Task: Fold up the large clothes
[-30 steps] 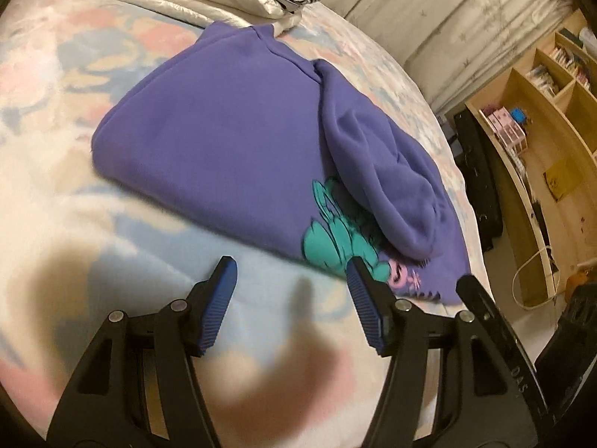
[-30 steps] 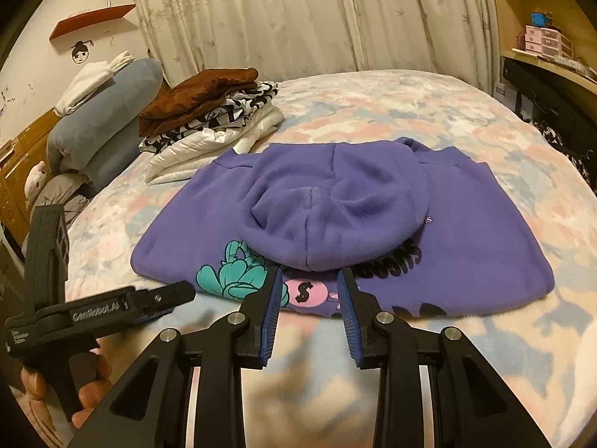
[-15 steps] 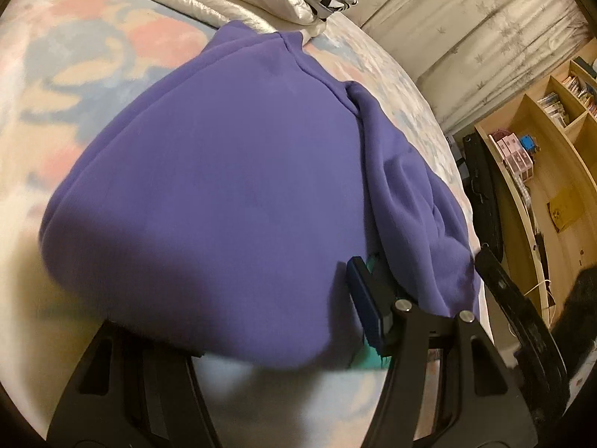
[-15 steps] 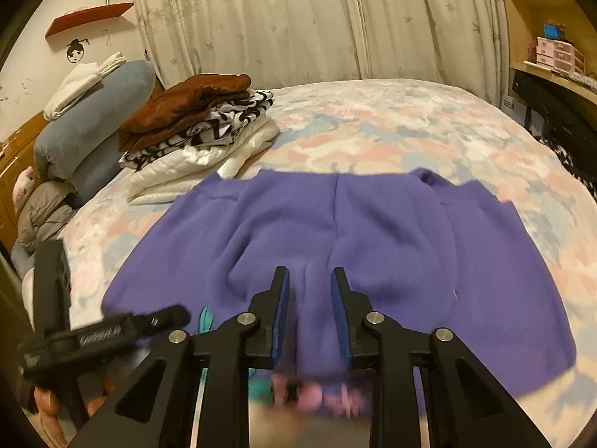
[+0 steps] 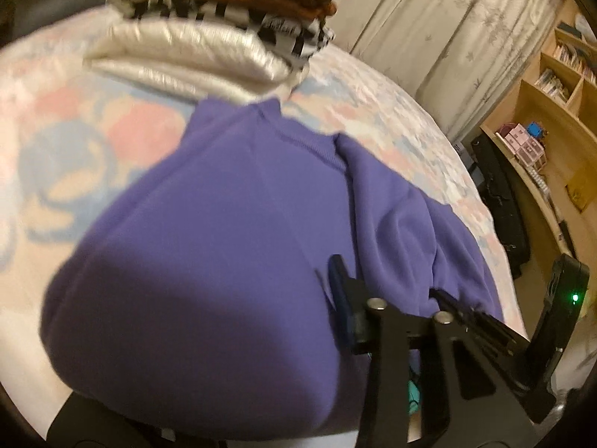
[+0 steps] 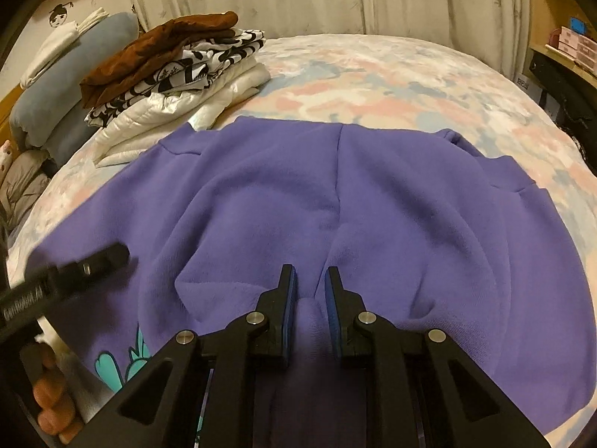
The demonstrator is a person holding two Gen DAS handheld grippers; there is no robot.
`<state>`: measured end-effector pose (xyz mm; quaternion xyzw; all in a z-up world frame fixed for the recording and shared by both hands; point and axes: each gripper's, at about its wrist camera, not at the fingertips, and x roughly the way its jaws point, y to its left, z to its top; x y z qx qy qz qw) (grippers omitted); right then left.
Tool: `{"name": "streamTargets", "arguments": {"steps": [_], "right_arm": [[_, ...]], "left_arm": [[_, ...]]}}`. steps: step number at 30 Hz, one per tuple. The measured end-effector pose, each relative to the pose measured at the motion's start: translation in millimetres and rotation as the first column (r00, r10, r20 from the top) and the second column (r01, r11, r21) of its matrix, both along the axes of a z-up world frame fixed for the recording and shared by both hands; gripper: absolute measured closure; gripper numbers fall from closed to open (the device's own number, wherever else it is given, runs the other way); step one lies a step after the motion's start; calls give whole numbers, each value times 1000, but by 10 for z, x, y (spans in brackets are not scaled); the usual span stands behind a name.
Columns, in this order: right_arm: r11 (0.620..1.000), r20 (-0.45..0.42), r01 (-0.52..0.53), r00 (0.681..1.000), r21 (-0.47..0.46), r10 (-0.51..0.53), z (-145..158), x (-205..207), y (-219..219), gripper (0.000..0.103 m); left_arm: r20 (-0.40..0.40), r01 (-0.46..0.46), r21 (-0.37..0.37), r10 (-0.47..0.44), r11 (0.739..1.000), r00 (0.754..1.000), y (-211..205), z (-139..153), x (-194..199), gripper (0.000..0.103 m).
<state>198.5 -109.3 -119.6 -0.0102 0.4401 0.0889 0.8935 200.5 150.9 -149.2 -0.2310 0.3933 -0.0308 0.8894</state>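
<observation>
A purple sweatshirt (image 6: 373,194) with a teal print (image 6: 112,366) lies folded on the floral bed (image 6: 373,74). My right gripper (image 6: 311,280) is closing on a raised ridge of its cloth, which is squeezed between the blue pads. In the left wrist view the purple sweatshirt (image 5: 224,242) drapes over my left gripper (image 5: 298,283) and hides one finger. The other blue pad (image 5: 341,298) rests against the cloth as the jaws close. The left gripper's body (image 6: 74,268) also shows at the left of the right wrist view, held by a hand (image 6: 48,399).
A stack of folded clothes (image 6: 168,74), brown on top of black-and-white and white, sits at the far left of the bed, close to the sweatshirt's corner. Grey pillows (image 6: 74,74) lie behind it. Curtains (image 6: 335,0) hang beyond, and wooden shelves (image 5: 541,130) stand to the right.
Both grippers moved forward over the sweatshirt. The near edge with the print went out of sight under them. The right jaws narrowed onto a cloth ridge, and the left's visible finger shifted inward.
</observation>
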Motion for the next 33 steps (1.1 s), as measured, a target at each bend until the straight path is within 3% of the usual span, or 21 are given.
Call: {"name": "streamTargets", "arguments": {"steps": [5,9,13,16,21,25,30,33], "right_arm": [[999,-5,-4,1000,36,4,-16,-112,-10,87],[997,-19,-12,1000,76,13,-26,-187,-89,87],[991,-38,-18,999,133,24,-39,-265,-185,87],[977,-65,-14,998,211,28,-53,-317,-323,87],[952,-94,-25,994,306,56,-33,-454,-573,87],[932,-109,-10,993,363,53,114,-627,-942,87],[943,-59,132,991,305,-120,309,-882,-1593,86],[930,2,294,953,222,-302,417,-1035,-2074,86]], "left_arm": [[47,1,128,-7,992,999,-136,185,-111,85],[141,19,262,-58,965,988,-392,402,-276,86],[248,80,377,-184,923,951,-795,726,-461,87],[287,125,411,-259,903,922,-1079,896,-515,87],[311,182,451,-345,874,886,-1529,1078,-557,87],[326,235,493,-428,838,843,-1982,1197,-630,87],[311,312,530,-523,788,794,-2587,1206,-633,87],[276,364,550,-575,751,770,-3018,1122,-664,87]]}}
